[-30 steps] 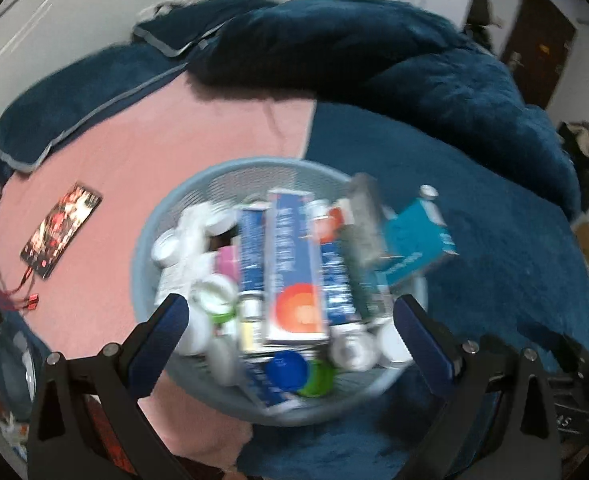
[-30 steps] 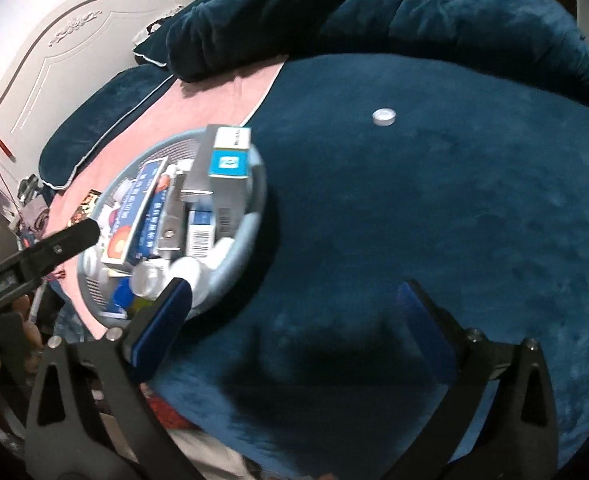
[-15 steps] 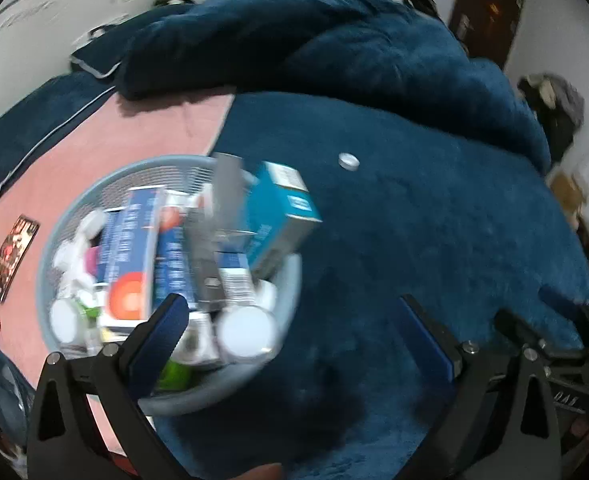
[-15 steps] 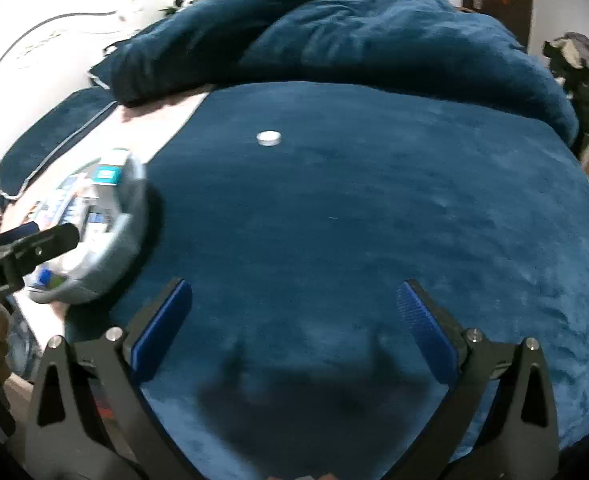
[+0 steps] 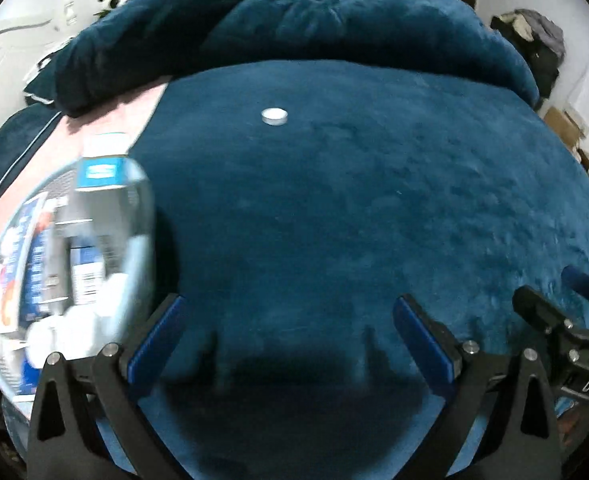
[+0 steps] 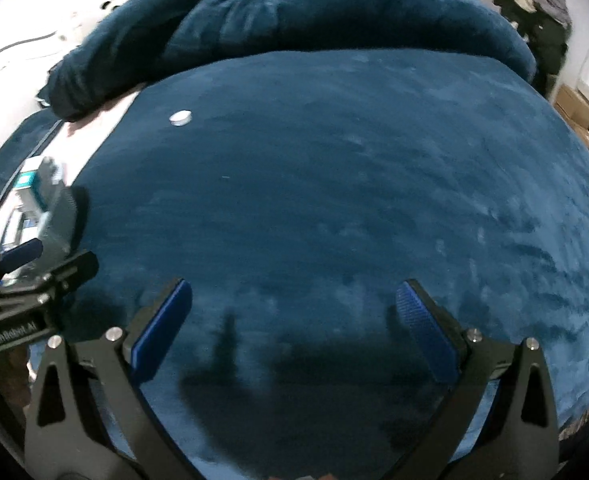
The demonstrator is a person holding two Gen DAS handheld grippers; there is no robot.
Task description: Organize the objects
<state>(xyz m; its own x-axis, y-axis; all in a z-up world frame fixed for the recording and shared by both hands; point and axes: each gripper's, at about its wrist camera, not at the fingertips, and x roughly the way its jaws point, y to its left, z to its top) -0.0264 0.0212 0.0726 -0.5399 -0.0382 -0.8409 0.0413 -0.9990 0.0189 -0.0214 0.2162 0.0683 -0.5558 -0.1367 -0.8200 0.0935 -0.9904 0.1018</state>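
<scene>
A small white round lid (image 5: 274, 116) lies alone on the dark blue plush bedspread (image 5: 354, 208), far ahead of both grippers; the right wrist view shows the lid (image 6: 180, 117) at upper left. A light blue mesh basket (image 5: 144, 216), packed with boxes, tubes and white jars, sits at the left, blurred. My left gripper (image 5: 288, 320) hangs open over bare bedspread, nothing between its fingers. My right gripper (image 6: 292, 312) is also open and empty. The basket (image 6: 60, 208) shows at the left edge of the right wrist view, behind the left gripper's fingers (image 6: 22, 252).
A bunched dark blue duvet (image 5: 314, 16) lies across the back of the bed. A pink sheet (image 5: 106, 120) lies under the basket at left. Clothes and cardboard boxes (image 5: 566, 124) stand at the right beyond the bed's edge.
Both views have swung right, away from the basket. The basket went from centre to the left edge in the left wrist view. The white lid now sits nearer the middle.
</scene>
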